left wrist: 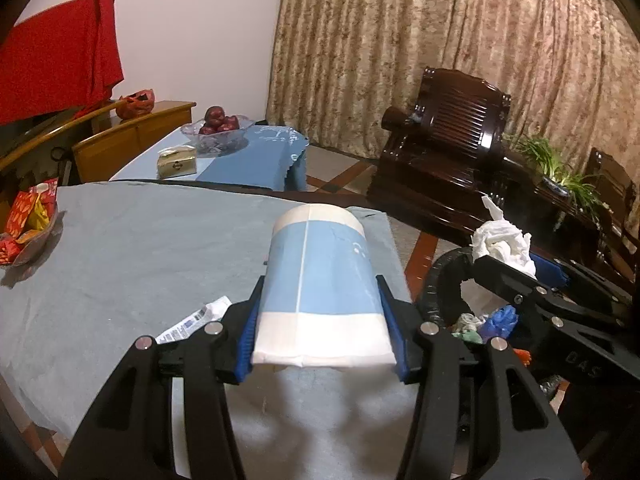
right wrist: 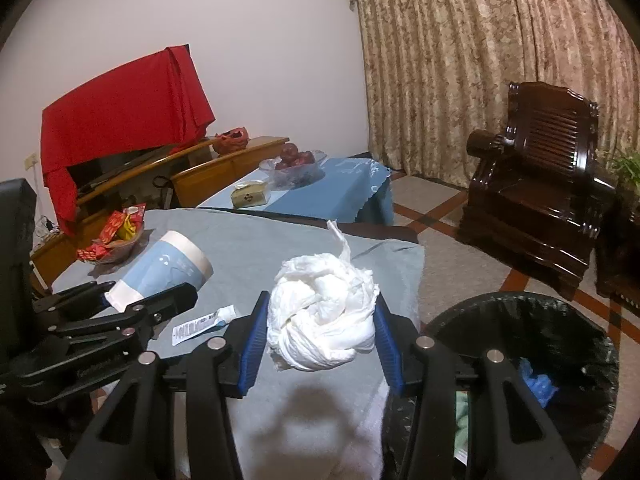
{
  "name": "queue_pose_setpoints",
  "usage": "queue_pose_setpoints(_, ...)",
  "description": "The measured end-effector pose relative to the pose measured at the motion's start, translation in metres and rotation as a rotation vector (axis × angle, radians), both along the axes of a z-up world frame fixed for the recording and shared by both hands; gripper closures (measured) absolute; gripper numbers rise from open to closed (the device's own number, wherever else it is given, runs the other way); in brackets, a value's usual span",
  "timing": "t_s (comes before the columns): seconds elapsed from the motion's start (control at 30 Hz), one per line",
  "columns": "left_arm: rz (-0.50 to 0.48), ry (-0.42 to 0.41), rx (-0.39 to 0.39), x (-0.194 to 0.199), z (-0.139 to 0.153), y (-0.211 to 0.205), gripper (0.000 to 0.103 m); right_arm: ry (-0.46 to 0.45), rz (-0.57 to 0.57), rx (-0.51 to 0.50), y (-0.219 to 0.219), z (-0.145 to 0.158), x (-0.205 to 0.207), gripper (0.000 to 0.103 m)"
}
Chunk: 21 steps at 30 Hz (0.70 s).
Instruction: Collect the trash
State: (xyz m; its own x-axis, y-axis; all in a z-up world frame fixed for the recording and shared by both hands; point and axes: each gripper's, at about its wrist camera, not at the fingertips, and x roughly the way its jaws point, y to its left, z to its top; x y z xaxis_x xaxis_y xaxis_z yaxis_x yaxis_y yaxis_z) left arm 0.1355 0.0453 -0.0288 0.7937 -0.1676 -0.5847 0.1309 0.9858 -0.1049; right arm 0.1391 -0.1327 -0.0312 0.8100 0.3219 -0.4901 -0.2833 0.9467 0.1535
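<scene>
My left gripper (left wrist: 322, 340) is shut on a blue and white paper cup (left wrist: 320, 280) and holds it sideways above the grey table (left wrist: 120, 248). My right gripper (right wrist: 320, 344) is shut on a crumpled white tissue (right wrist: 324, 312), held over the table's right edge. The cup also shows at the left of the right wrist view (right wrist: 164, 270). The tissue also shows in the left wrist view (left wrist: 502, 244). A black-lined trash bin (right wrist: 520, 320) with some trash inside stands on the floor right of the table. A squeezed white tube (right wrist: 204, 322) lies on the table between the grippers.
A bowl of red snack packets (right wrist: 116, 236) sits at the table's far left. A blue-clothed table (right wrist: 344, 196) behind holds a fruit bowl (right wrist: 292, 164) and a tissue box (right wrist: 248, 196). A dark wooden armchair (right wrist: 536, 184) stands at the right.
</scene>
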Motion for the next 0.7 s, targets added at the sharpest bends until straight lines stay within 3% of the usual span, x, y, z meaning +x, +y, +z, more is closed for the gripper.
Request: queue_pose_setpoints(0.7,-0.163,-0.052,0.010,-0.011,0.017,-0.089,0.053,0.000,-0.163,-0.017,-0.097,-0.001,-0.030,0.055)
